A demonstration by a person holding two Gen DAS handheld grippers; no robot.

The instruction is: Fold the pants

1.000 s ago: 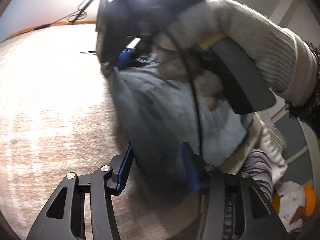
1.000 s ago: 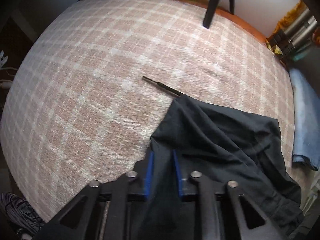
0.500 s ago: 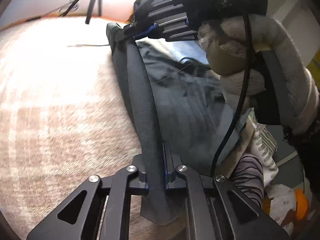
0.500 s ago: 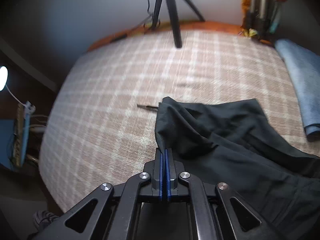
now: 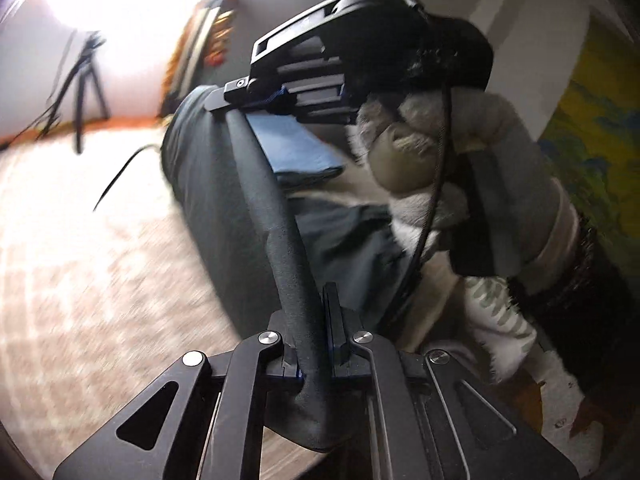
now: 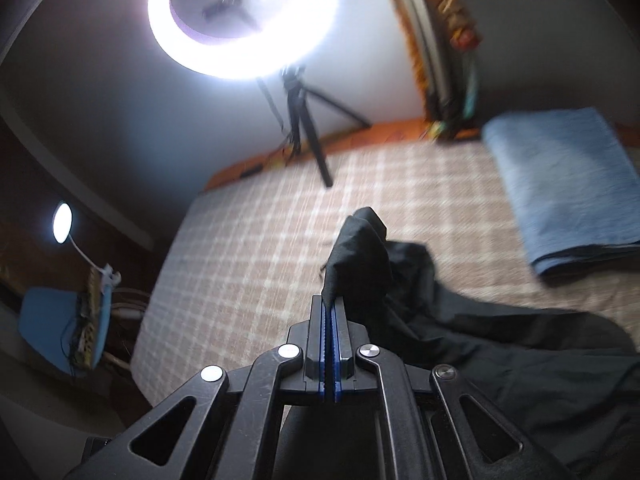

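Observation:
The dark pants hang stretched between my two grippers above the checked bed cover. My left gripper is shut on one end of the waistband edge. That edge runs taut up to my right gripper, held by a gloved hand. In the right wrist view my right gripper is shut on a bunched corner of the pants. The rest of the cloth trails down to the right onto the bed cover.
A folded blue cloth lies on the bed at the right. A tripod with a bright ring light stands at the far edge of the bed. Patterned clothes lie near the bed's right side. A lamp is at the left.
My left gripper closed on the pants' edge a second ago. Both grippers have since lifted the pants off the bed, and the views have tilted up toward the wall and ring light.

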